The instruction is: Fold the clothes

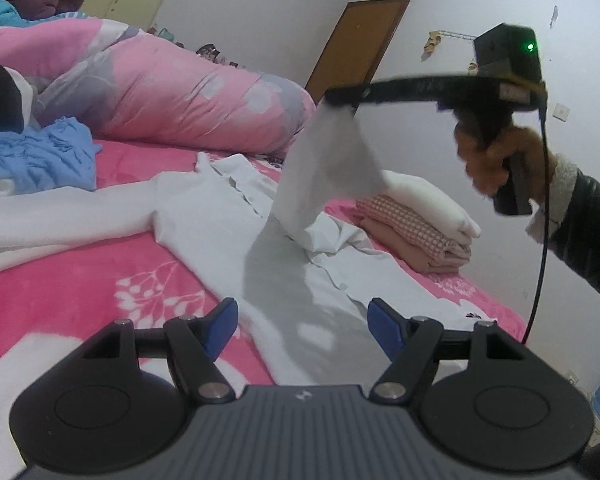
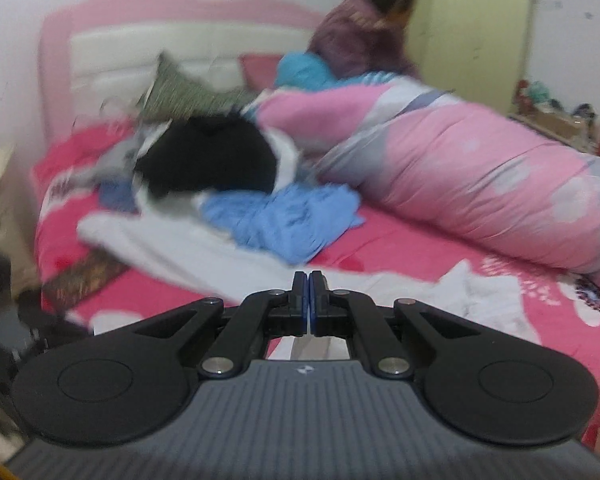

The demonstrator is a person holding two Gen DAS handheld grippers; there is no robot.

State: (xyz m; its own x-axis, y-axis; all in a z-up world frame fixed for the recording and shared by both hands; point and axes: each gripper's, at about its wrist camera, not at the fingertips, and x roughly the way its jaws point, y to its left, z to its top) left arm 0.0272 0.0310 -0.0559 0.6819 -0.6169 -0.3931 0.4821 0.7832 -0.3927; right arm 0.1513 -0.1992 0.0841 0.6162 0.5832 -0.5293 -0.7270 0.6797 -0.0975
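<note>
A pink bedsheet (image 1: 60, 300) with a white branch print covered the bed. A long rolled pink quilt (image 1: 172, 92) with grey patches lay along its far side. A brown wooden door (image 1: 360, 44) stood in the white wall beyond. In the blurred right wrist view, a pink and white headboard (image 2: 112, 44) stood at the far left, a person in a dark purple jacket (image 2: 360, 36) bent beyond the quilt, and a pale yellow wardrobe (image 2: 472, 28) rose at the far right.

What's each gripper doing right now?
Left gripper: open, holding nothing.
Right gripper: shut on the white shirt, lifting part of it.
</note>
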